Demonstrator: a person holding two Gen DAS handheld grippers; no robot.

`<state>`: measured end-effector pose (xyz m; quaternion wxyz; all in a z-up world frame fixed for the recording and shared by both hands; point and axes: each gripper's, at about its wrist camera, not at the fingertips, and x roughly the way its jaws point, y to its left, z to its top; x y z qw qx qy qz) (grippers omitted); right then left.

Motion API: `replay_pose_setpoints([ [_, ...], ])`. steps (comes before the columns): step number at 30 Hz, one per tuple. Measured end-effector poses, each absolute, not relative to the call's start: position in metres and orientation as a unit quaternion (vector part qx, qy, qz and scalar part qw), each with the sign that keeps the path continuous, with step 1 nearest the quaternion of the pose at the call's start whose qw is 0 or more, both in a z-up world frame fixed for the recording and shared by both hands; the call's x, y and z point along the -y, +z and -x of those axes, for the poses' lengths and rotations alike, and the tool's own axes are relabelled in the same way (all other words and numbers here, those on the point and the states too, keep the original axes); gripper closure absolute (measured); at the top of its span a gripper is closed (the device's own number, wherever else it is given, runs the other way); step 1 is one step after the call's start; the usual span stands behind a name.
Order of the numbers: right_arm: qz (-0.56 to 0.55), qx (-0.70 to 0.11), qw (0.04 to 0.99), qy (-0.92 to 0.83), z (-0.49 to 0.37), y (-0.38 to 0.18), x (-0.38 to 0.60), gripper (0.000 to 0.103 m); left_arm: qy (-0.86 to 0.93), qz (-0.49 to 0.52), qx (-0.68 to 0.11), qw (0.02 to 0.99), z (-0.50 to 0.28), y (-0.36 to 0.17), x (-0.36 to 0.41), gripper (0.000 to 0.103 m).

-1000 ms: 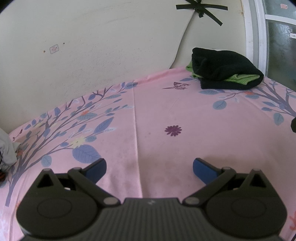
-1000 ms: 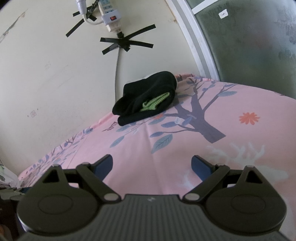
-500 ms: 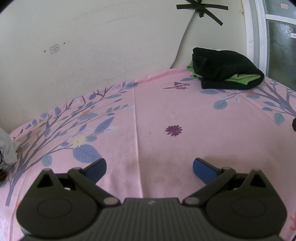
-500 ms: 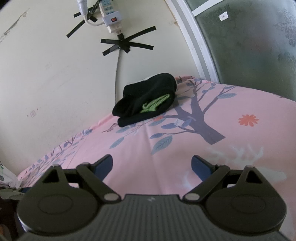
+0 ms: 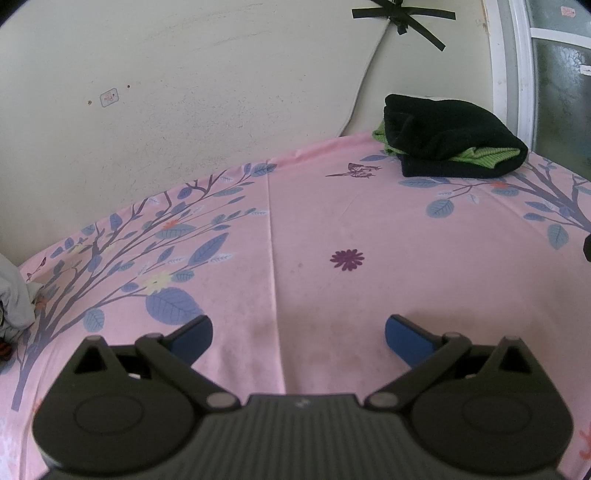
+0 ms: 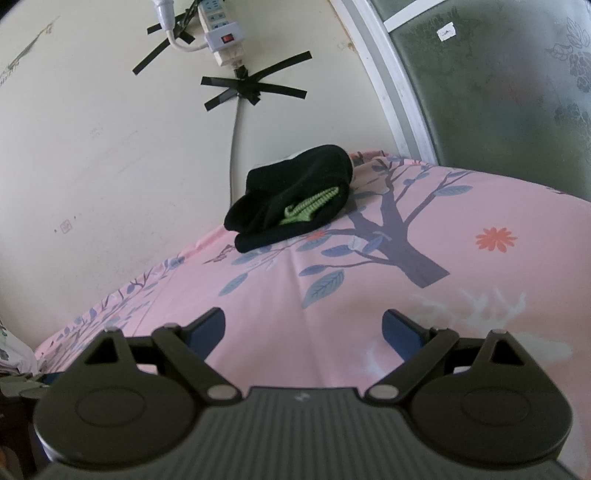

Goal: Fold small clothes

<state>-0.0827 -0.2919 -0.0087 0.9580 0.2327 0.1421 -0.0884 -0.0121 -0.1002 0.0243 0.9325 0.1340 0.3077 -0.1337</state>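
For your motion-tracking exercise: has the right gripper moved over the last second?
Yes, slightly. In the right wrist view the black garment and taped power strip sit a little lower and further right than before, so the open right gripper tilted up and leftward.

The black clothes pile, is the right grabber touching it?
Apart. In the right wrist view, bare pink sheet lies between the open right gripper and the black clothes pile.
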Motion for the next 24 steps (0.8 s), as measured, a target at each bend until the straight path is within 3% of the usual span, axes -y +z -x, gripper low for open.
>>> replay_pose_setpoints([
  [24, -0.231, -0.137, 0.959, -0.089, 0.0831, -0.0086, 0.2905, 0.014, -0.129, -0.128, -0.311, 0.933, 0.0105, 0.0238, 0.0967, 0.0],
])
